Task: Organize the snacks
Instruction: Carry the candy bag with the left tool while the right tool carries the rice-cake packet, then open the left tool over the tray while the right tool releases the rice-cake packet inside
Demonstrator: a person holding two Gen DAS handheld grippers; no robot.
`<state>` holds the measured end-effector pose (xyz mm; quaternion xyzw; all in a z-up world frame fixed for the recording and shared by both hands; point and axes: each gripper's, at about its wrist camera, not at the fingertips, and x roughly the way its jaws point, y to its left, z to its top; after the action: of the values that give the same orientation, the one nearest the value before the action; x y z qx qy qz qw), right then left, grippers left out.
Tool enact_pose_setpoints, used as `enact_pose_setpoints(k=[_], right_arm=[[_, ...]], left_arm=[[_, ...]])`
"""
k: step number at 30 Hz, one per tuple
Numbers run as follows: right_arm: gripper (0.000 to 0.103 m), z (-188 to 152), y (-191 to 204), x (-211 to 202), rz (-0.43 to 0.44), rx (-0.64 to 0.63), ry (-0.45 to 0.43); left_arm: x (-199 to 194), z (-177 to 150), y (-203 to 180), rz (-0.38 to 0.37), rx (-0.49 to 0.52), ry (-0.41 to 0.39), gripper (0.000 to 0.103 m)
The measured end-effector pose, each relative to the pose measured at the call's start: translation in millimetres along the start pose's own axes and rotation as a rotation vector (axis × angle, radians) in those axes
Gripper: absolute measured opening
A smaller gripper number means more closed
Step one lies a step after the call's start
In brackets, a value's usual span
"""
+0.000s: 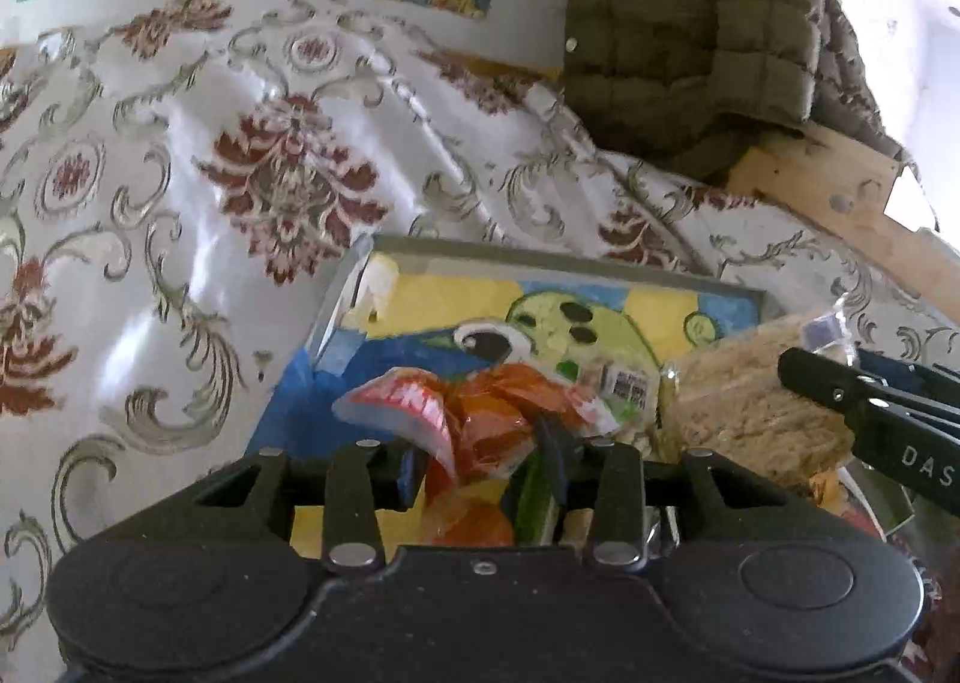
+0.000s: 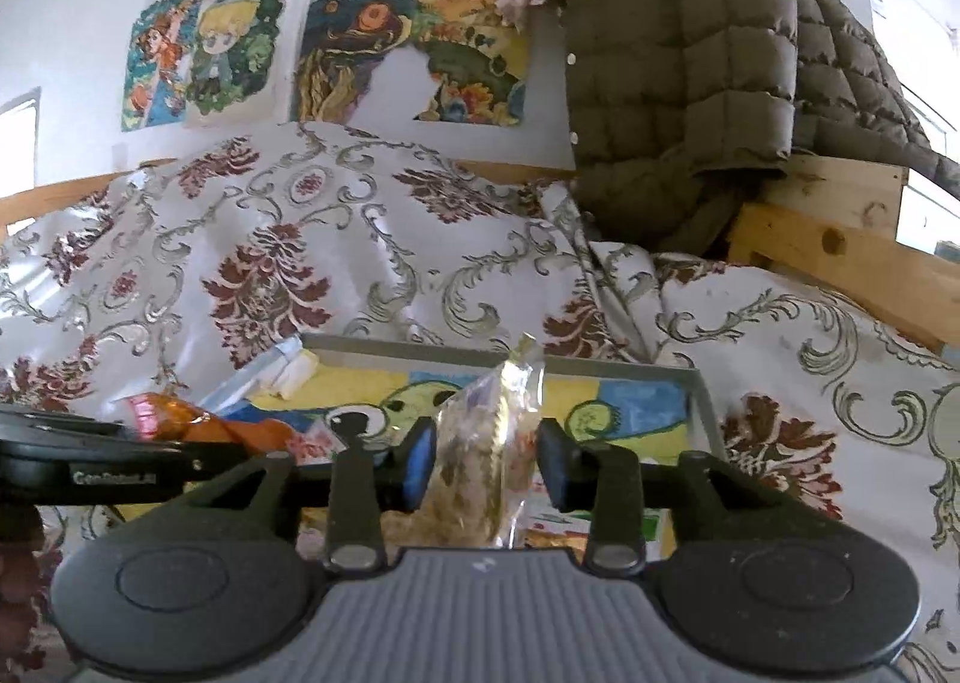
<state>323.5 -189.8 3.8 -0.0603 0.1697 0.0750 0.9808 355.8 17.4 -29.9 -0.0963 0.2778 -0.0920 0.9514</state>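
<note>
Crinkly orange packet [image 1: 480,413] — crumbly clear-wrapped block [image 1: 762,407]

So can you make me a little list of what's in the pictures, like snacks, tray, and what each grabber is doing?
tray: painted tray with a cartoon picture, lying on the flowery cloth
left gripper: orange snack bag between its fingers, over the tray
right gripper: clear bag of beige crumbly snack between its fingers, right pad apart from it
behind: green quilted jacket on a wooden frame
wall: colourful drawings
</note>
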Motion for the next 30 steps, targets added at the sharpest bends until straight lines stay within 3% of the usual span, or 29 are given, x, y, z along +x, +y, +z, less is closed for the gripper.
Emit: enact_pose_setpoints(k=[6,8,11,15,20,30], right_arm=[[0.054,2,7,-3,-0.02,-0.031,0.003],[0.057,4,8,-2,-0.03,-0.045,0.005],[0.074,5,9,-3,-0.047,-0.056,0.012],[0.088,8,9,-8,-0.067,-0.065,0.004],[0.098,14,6,-20,-0.099,-0.073,-0.019],[0.103,35,-4,-62,-0.153,-0.069,-0.076]], left_arm=[[-3,0,0,0.006,-0.02,0.017,0.045],[-5,1,-2,0.008,-0.012,0.017,0.055],[-8,3,-4,0.018,-0.004,0.01,0.075],[-16,5,-8,0.024,0.015,-0.007,0.085],[-33,9,-11,0.044,0.003,-0.056,0.099],[-80,20,-24,0.082,0.023,-0.165,0.102]])
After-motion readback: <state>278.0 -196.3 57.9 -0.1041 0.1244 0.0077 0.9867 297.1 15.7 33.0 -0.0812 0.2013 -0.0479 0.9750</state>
